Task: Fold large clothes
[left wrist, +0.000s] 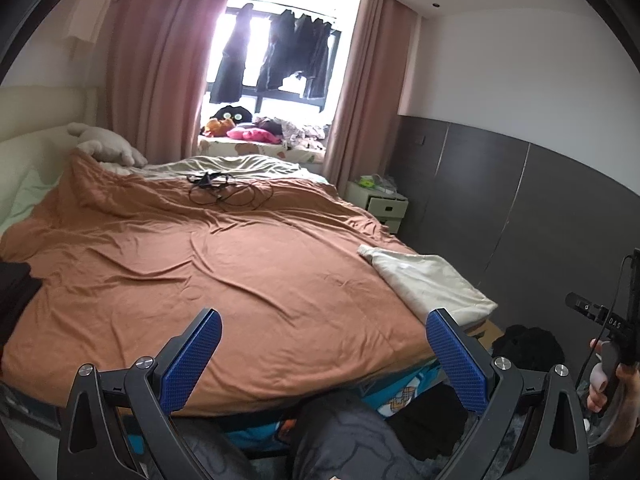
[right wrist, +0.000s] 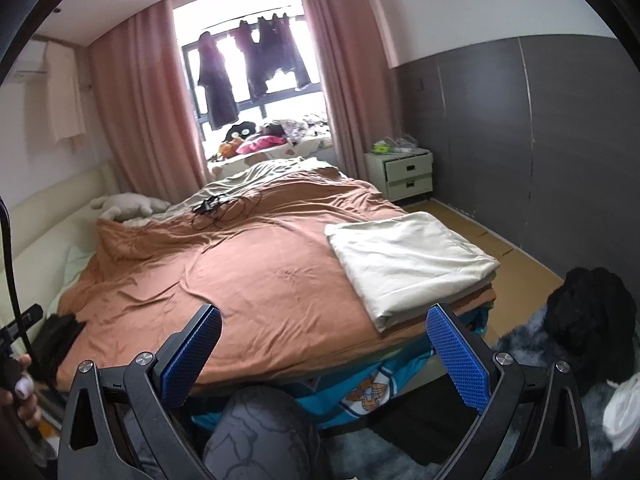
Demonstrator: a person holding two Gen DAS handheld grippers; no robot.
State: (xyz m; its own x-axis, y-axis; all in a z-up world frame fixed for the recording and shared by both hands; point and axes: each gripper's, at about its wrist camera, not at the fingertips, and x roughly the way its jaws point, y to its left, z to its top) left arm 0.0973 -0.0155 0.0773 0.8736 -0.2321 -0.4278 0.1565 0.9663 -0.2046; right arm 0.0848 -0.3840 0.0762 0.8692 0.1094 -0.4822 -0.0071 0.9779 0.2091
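A folded cream cloth (right wrist: 408, 256) lies on the bed's right front corner, on the orange-brown duvet (right wrist: 248, 264); it also shows in the left wrist view (left wrist: 428, 280). A black garment pile (right wrist: 588, 308) sits on the floor at the right; it also shows in the left wrist view (left wrist: 528, 346). Another dark garment (left wrist: 14, 292) lies at the bed's left edge. My left gripper (left wrist: 324, 354) is open and empty above the bed's front edge. My right gripper (right wrist: 324, 354) is open and empty, short of the bed's front edge.
A tangle of black cables (left wrist: 224, 188) lies on the duvet (left wrist: 200, 272) toward the far side. A plush toy (left wrist: 108, 146) rests by the headboard. A white nightstand (right wrist: 404, 172) stands by the grey wall. A teal patterned sheet (right wrist: 368, 388) hangs under the bed's front edge.
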